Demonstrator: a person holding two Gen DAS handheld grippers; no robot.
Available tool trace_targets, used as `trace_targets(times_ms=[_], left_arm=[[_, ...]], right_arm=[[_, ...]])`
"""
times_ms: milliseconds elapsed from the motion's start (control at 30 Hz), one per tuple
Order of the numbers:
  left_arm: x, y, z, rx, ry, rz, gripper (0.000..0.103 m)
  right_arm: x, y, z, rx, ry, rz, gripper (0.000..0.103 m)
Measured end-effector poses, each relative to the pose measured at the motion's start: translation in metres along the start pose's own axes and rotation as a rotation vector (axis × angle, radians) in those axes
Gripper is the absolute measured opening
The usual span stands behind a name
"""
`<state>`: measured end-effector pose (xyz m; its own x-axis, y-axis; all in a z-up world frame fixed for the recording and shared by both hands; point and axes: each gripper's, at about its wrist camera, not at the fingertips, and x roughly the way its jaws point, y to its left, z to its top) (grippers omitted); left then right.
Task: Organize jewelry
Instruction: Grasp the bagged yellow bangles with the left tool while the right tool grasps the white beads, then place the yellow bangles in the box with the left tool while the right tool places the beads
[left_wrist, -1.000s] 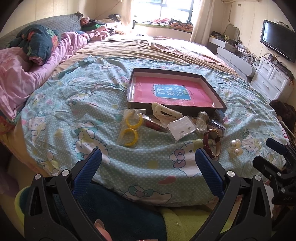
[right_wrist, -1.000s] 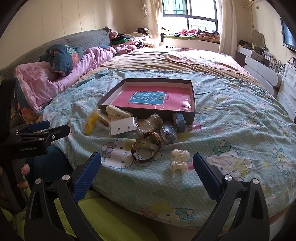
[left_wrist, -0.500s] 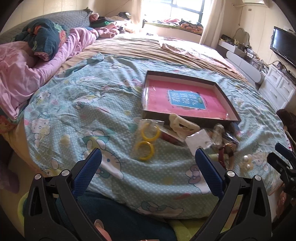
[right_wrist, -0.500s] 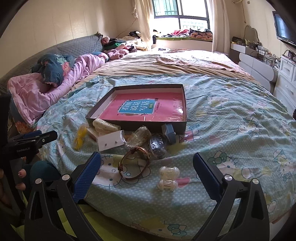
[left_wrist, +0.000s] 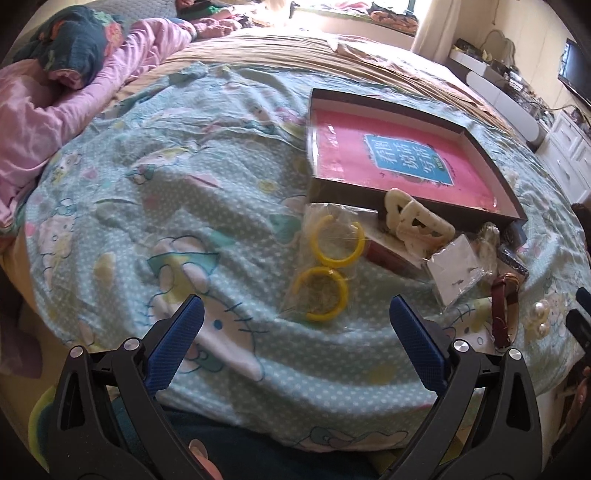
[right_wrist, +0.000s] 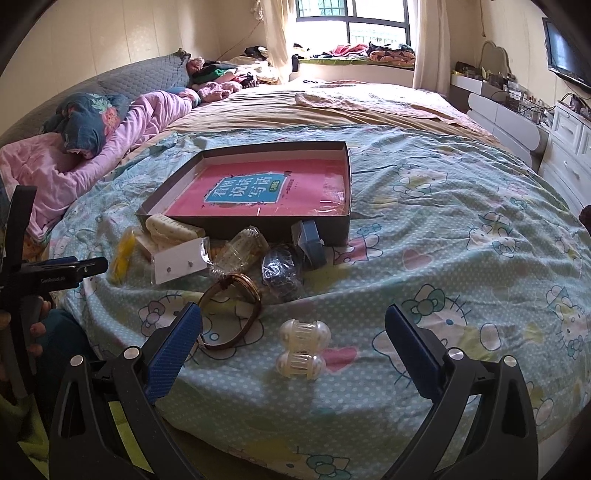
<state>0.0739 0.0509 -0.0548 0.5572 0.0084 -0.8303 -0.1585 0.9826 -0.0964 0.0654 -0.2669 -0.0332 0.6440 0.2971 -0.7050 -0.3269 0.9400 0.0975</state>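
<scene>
A shallow dark box (left_wrist: 495, 173) (right_wrist: 343, 162) with a pink book inside lies on the bed. Jewelry is scattered along its near side: bagged yellow hoops (left_wrist: 325, 273) (right_wrist: 123, 254), a cream hair clip (left_wrist: 417, 221) (right_wrist: 173, 229), a white earring card (left_wrist: 454, 273) (right_wrist: 179, 264), a brown bangle (left_wrist: 504, 306) (right_wrist: 232, 314), and pearl-white beads (left_wrist: 539, 321) (right_wrist: 303, 347). My left gripper (left_wrist: 295, 314) is open just short of the hoops. My right gripper (right_wrist: 293, 321) is open with the beads between its fingertips' span, untouched.
The blue cartoon-print bedspread (left_wrist: 184, 221) (right_wrist: 461, 258) covers the bed. Pink bedding (left_wrist: 44, 110) is heaped at the left. White drawers (right_wrist: 565, 140) and a TV (right_wrist: 565, 55) stand at the right wall. Small bagged items and a blue case (right_wrist: 308, 243) lie by the box.
Both grippers have moved forward and lower over the bed, so the jewelry looms larger. The left gripper has drawn near the yellow hoops, the right near the white beads. Both stay open.
</scene>
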Motion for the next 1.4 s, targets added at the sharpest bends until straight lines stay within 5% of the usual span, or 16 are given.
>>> trace_targets(times_ms=[100, 367, 600, 767, 933, 1400], left_arm=[[0.005, -0.006, 0.004, 0.017, 0.000, -0.025, 0.094], [0.031, -0.005, 0.015, 0.005, 0.028, -0.022, 0.094], [0.039, 0.005, 0.017, -0.022, 0.042, -0.045, 0.083], [0.040, 0.002, 0.019, -0.010, 0.032, -0.046, 0.068], [0.042, -0.003, 0.021, 0.021, 0.029, -0.051, 0.034], [0.008, -0.006, 0.038, 0.043, -0.073, -0.112, 0.032]], right_arm=[[0.008, -0.002, -0.004, -0.005, 0.022, -0.003, 0.095], [0.034, -0.008, -0.015, 0.011, 0.117, 0.017, 0.065], [0.050, -0.014, -0.022, 0.027, 0.158, 0.044, 0.037], [0.045, -0.016, -0.017, 0.024, 0.127, 0.051, 0.037], [0.039, -0.019, -0.007, 0.019, 0.089, 0.054, 0.037], [0.031, -0.013, 0.030, -0.010, -0.016, 0.080, 0.037]])
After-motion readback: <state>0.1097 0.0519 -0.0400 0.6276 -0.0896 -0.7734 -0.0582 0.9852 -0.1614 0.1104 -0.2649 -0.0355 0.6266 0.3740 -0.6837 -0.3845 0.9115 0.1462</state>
